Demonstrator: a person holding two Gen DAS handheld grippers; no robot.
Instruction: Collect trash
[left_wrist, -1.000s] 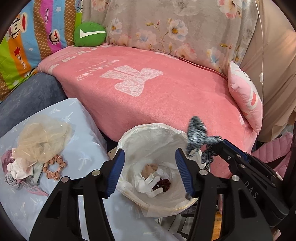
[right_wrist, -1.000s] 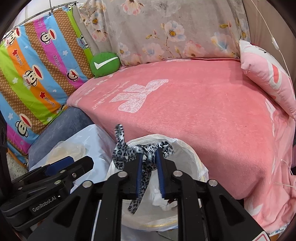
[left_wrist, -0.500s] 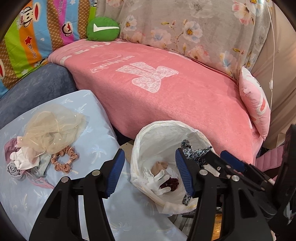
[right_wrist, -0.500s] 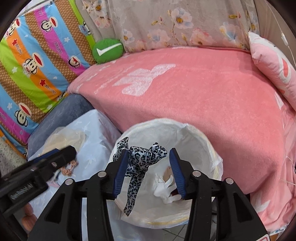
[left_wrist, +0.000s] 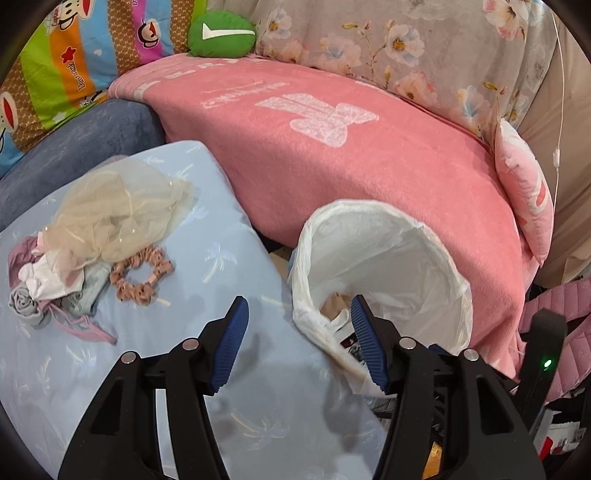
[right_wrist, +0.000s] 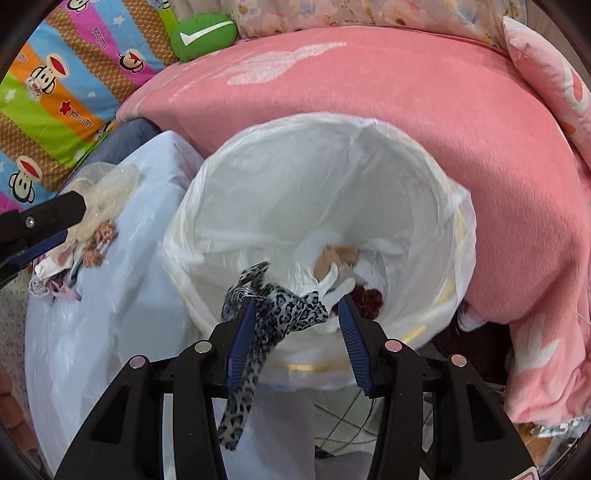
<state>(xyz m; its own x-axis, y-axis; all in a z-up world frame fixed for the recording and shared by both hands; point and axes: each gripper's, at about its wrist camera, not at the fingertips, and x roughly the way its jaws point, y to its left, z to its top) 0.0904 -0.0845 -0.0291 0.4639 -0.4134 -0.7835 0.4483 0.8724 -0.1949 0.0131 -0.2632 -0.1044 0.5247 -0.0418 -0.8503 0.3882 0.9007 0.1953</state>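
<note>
Now I hold my right hand-held gripper apart over the white-lined round bin at frame centre, so the black-and-white leopard-print fabric strip draped there drops in.

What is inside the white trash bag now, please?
Inside the trash bag lie a beige scrap, something white and a dark red item. The leopard-print strip covers whatever is beneath it.

— Where's your leopard-print ribbon?
— Draped on your right gripper's left finger, over the white-lined bin.
— And what's left?
— Your peach scrunchie beside the fabric pile.
</note>
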